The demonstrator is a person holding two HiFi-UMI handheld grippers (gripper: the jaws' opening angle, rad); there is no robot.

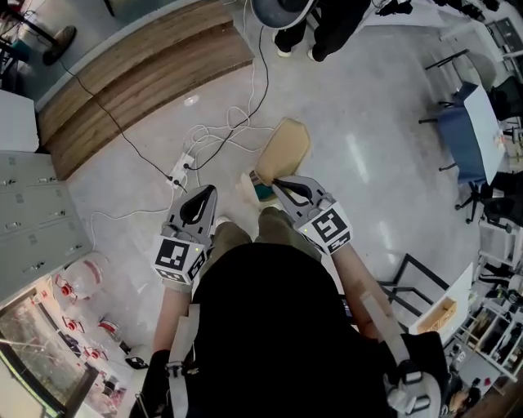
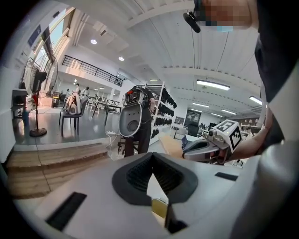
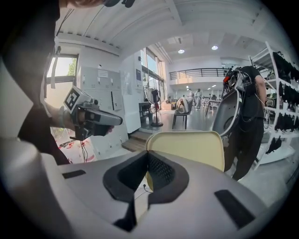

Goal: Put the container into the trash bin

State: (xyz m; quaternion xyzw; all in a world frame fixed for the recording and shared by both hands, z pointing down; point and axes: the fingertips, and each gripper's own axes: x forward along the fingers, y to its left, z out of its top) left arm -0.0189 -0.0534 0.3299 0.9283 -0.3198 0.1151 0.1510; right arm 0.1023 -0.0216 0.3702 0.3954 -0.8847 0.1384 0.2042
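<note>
The right gripper (image 1: 276, 184) has its 2 jaws closed on the near edge of the container (image 1: 286, 147), a flat beige piece with rounded corners. In the right gripper view the container stands nearly upright straight ahead of the pads, rising above them and spreading mostly to their right. The left gripper (image 1: 208, 194) is held level with the right one, a little apart on its left, and touches nothing. In the left gripper view its 2 jaws meet at the tips with nothing between them. Ahead of the left gripper a white power strip (image 1: 181, 169) lies on the grey floor among loose cables. Farther ahead runs a wooden step (image 1: 139, 73). Beyond the container, well apart from the right gripper, a person in dark clothes (image 1: 319, 24) stands. No trash bin can be made out in any view.
</note>
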